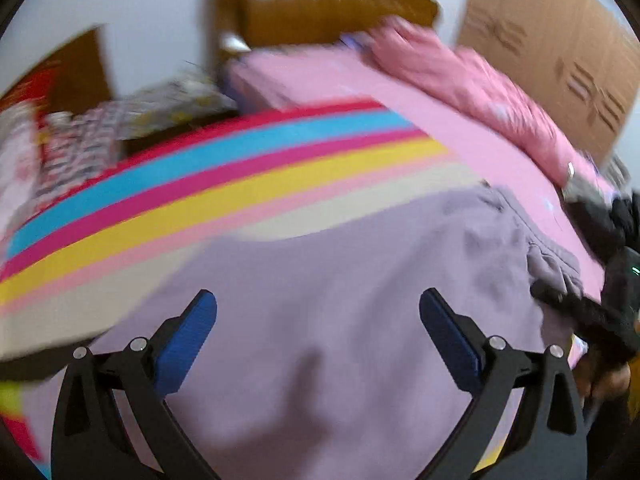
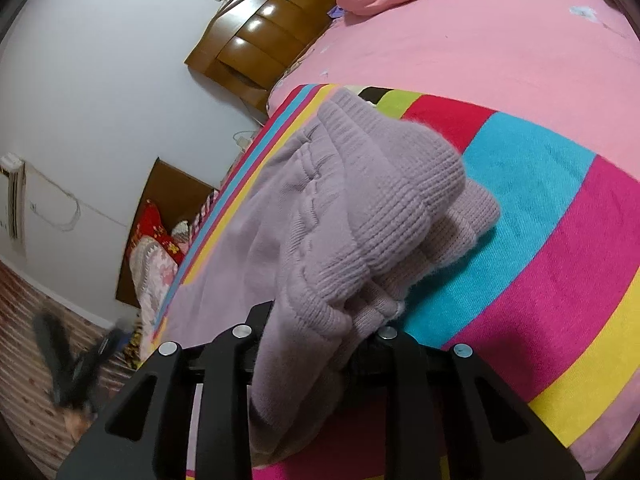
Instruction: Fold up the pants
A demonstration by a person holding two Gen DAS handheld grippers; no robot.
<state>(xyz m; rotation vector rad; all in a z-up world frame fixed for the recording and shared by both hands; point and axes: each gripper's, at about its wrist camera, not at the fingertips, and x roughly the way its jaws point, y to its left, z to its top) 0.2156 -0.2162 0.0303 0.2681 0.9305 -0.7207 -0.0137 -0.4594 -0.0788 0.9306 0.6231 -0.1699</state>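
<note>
Lilac knit pants (image 1: pixel 320 248) lie spread on a striped blanket (image 1: pixel 200 184) on the bed. My left gripper (image 1: pixel 316 296) hovers open over them, with only flat cloth beneath its blue pads (image 1: pixel 192 332). The view is blurred. At the right edge, my right gripper (image 1: pixel 568 308) pinches the pants' gathered end. In the right wrist view, the pants (image 2: pixel 320 208) are bunched with ribbed ends folded over. My right gripper (image 2: pixel 316 328) is shut on that bunch, its fingertips buried in the cloth. The left gripper (image 2: pixel 76 360) is a dark blur at the lower left.
A rumpled pink quilt (image 1: pixel 480 80) and pink sheet (image 2: pixel 480 40) fill the far bed by the wooden headboard (image 2: pixel 260 40). A cardboard sheet (image 1: pixel 560 40) leans on the wall. Patterned bedding (image 1: pixel 80 132) is piled beside the bed. The bed edge drops to the floor (image 2: pixel 32 320).
</note>
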